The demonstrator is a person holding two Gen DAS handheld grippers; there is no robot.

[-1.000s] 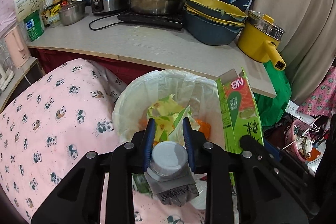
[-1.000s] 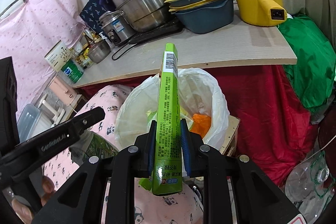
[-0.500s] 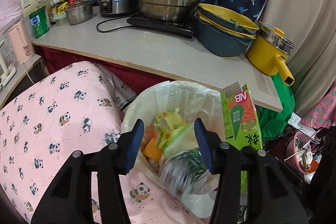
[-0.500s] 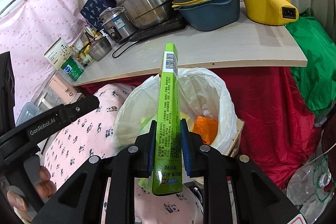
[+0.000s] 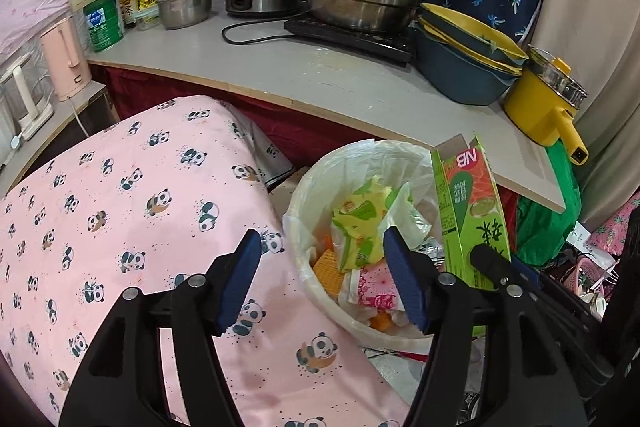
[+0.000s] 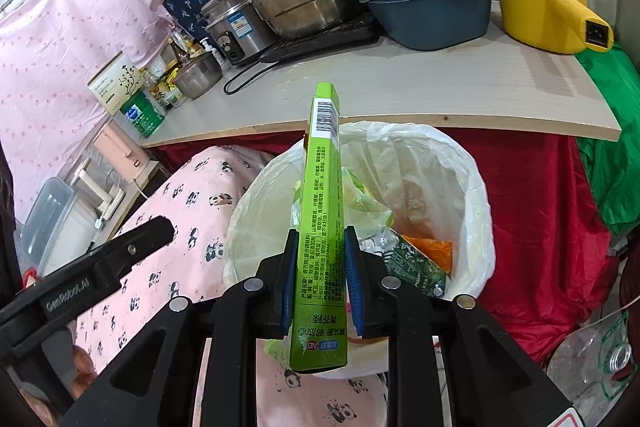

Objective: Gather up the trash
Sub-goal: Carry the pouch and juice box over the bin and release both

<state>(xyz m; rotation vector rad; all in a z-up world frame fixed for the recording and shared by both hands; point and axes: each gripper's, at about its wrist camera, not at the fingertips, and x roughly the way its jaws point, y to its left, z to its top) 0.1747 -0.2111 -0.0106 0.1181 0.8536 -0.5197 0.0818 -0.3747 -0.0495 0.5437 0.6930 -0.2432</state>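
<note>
Bottle gone from the left gripper (image 5: 322, 277), dropped into the bin (image 5: 298, 227).
Its jaws are opening, empty; the right gripper (image 6: 320, 277) clamps the green carton (image 6: 322, 227) upright above the bin.

Left gripper (image 5: 322, 279): black angular frame, blue pads, silver screws.
Right gripper (image 6: 320, 277): matching black frame, ribbed blue pads.
Marking: white "GenRobot.AI" lettering was on the left frame.

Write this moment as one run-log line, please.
left hand-held gripper: jaws opening, nothing between | right hand-held gripper: shut on green carton | carton above lined trash bin | next, likely: drop carton
</note>
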